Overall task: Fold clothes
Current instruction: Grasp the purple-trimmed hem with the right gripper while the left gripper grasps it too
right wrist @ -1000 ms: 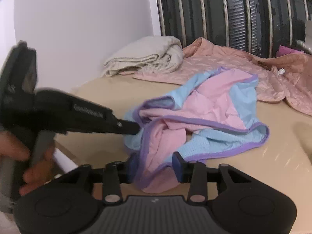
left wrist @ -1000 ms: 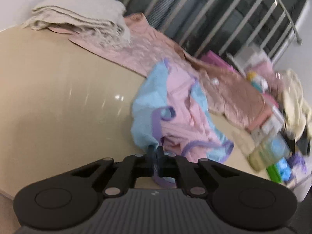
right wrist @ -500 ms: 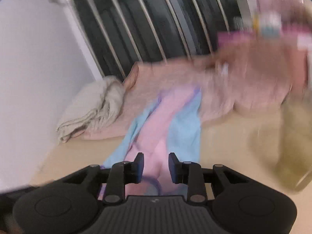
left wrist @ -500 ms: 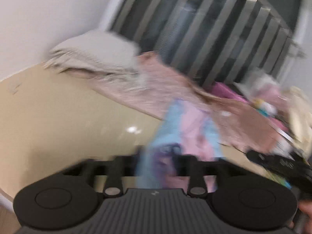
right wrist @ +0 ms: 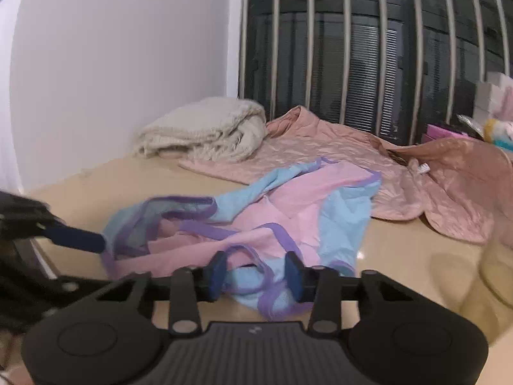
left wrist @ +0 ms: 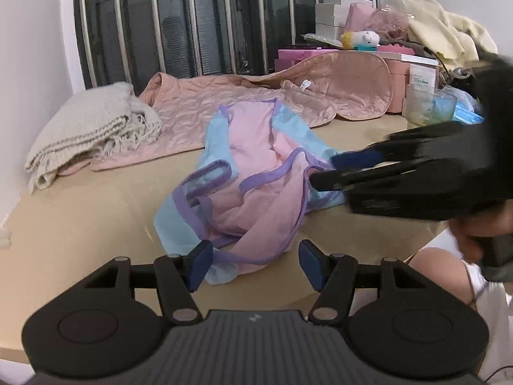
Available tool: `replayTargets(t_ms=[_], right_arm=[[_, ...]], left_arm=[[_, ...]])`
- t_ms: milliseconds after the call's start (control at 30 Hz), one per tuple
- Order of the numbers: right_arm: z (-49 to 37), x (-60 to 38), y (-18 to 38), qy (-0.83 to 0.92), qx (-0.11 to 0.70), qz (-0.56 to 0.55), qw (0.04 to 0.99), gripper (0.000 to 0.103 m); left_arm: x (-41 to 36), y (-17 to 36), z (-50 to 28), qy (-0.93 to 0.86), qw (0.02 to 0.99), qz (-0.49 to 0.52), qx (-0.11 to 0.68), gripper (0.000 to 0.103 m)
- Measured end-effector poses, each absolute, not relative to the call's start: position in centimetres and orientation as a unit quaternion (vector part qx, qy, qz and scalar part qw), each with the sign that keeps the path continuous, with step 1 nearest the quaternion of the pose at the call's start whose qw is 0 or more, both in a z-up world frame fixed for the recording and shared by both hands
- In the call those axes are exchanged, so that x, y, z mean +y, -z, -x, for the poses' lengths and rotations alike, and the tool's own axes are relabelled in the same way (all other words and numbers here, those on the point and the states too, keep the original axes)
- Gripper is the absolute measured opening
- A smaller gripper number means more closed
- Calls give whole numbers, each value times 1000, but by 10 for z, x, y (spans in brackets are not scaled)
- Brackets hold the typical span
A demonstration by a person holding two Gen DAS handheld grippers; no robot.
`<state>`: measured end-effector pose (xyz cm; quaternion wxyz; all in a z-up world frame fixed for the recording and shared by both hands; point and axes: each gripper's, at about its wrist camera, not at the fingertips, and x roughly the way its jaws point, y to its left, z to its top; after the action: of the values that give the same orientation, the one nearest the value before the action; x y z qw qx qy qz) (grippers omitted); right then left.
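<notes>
The left gripper [left wrist: 255, 261] stands with its jaws wide apart and nothing clamped between them, the near hem of the garment [left wrist: 253, 173] lying on the table [left wrist: 80, 218] between and just past its blue pads [left wrist: 201, 261]. The right gripper [right wrist: 256, 276] is likewise parted, its pads [right wrist: 217, 271] on either side of a purple-edged loop of the same garment without pressing on it; from the left wrist it shows as a blurred black shape at the garment's right edge. The garment, pink and light blue with purple trim, lies crumpled and unfolded on the beige table, stretching away from both grippers. Its far end touches or overlaps a quilted pink jacket [right wrist: 336, 150] spread flat behind it. To the left of the jacket, against the wall, sits a folded cream blanket [left wrist: 86, 131], resting partly on the jacket's edge. Farther right in the left wrist view are pink boxes [left wrist: 400, 64], a clear tub [left wrist: 429, 102] and a yellow cloth [left wrist: 442, 29]. Barred dark windows [right wrist: 368, 48] close the back.
</notes>
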<state>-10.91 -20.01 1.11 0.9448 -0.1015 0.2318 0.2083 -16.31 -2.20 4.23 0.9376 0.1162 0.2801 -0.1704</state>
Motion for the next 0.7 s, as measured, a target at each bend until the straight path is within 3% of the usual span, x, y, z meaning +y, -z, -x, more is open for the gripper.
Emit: replayTargets(t_ms=[33,67,400,600,700], right_arm=[[106,-194,-8,-195,234,115,946,8],[103,-188,-6,-181,235,126,947,5],[199,-206,-79,-160,83,90,979,4],[204,-219,-89,-161,80,72,981,4],[207,-221,-91,-164,74,67,981,4]], left_arm=[[-22,-42,165,170,938,-116,279,61],[-24,-41,164,165,939,-119,276,61],[-72,-38,175,140,949,-214,186,61],[-84,-55,203,197,951,-171,164,61],[-86,-44,199,169,949,-202,171,60]])
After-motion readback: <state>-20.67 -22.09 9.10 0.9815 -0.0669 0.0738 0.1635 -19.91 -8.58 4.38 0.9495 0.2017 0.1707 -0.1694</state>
